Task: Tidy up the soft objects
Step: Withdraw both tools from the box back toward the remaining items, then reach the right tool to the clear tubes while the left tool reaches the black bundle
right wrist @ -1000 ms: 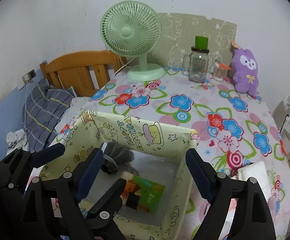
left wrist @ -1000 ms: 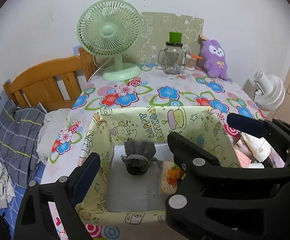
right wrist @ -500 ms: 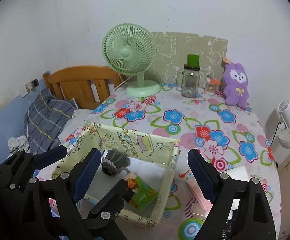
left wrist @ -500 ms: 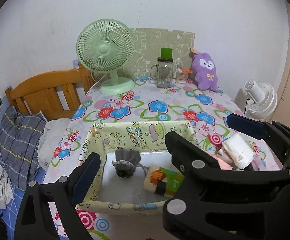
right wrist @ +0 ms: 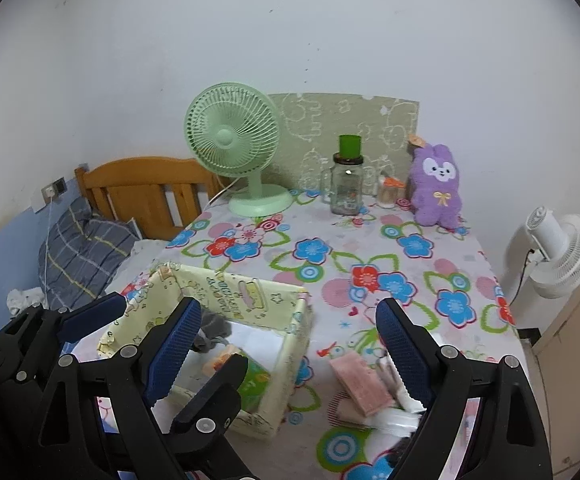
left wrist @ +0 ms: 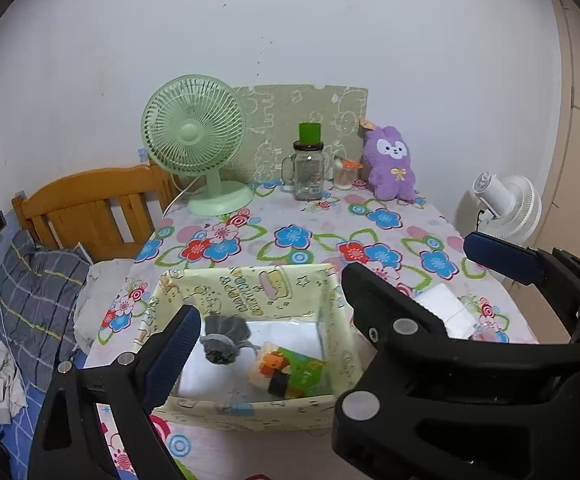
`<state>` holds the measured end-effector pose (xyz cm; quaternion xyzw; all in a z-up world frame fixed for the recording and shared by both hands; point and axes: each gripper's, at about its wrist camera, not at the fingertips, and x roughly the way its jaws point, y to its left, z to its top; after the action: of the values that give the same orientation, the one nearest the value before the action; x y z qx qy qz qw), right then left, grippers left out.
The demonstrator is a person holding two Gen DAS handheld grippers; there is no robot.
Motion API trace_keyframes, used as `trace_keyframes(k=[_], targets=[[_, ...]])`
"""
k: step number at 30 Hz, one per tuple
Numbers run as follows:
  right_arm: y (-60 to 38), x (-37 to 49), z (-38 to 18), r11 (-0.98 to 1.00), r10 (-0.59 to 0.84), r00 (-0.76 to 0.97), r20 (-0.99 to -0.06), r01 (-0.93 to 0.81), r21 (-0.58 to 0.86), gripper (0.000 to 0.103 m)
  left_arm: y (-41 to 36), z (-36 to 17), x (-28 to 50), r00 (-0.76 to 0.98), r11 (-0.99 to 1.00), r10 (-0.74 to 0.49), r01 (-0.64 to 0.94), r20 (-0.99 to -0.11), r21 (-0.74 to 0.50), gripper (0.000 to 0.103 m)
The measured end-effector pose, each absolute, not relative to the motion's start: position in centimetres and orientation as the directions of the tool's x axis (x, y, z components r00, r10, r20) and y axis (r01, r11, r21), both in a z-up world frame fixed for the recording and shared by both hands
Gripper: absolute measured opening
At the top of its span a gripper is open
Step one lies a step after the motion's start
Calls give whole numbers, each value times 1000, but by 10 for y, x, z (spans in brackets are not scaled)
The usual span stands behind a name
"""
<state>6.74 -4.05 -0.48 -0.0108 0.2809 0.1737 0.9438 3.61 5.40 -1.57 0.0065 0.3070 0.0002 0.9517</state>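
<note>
Left wrist: left tongs [left wrist: 326, 276] released, empty. One bin [left wrist: 250, 410] on surface [left wrist: 330, 216] holds two soft items: grey pouch [left wrist: 222, 338], green pack [left wrist: 294, 372] (part hidden).

Right wrist: right tongs [right wrist: 288, 344] spread, empty; one pink block [right wrist: 360, 382], white items beside it unclear.

Two fans [right wrist: 233, 140] [right wrist: 562, 248], one box [right wrist: 250, 284], one plush [right wrist: 436, 186].

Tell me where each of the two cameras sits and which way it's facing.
Left wrist: rides the open left gripper, looking forward and down at the fabric box; the right gripper's fingers cross its right side.
Right wrist: rides the open right gripper, facing the same way; the left gripper shows at its lower left.
Shared: the box, green fan, purple plush.
</note>
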Motion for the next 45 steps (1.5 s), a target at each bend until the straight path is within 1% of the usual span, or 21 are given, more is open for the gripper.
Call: trace_keyframes(k=[14, 20, 27, 36, 45], targets=[[-86, 53, 0, 959, 271, 821, -503, -274, 70, 92, 10, -11, 27, 845, 999, -24, 37, -535, 13, 96], [-102, 49, -3, 972, 223, 836, -501, -233, 45, 91, -8, -15, 27, 842, 998, -39, 57, -538, 17, 96], [-122, 47, -13, 980, 190, 834, -518, -193, 48, 91, -27, -23, 28, 835, 997, -61, 81, -548, 12, 96], [-141, 46, -31, 985, 169, 824, -541, -161, 62, 91, -44, -39, 29, 821, 995, -83, 101, -565, -1, 96], [-160, 45, -53, 987, 162, 825, -542, -137, 86, 91, -64, -59, 29, 813, 990, -118, 144, -570, 1, 96]])
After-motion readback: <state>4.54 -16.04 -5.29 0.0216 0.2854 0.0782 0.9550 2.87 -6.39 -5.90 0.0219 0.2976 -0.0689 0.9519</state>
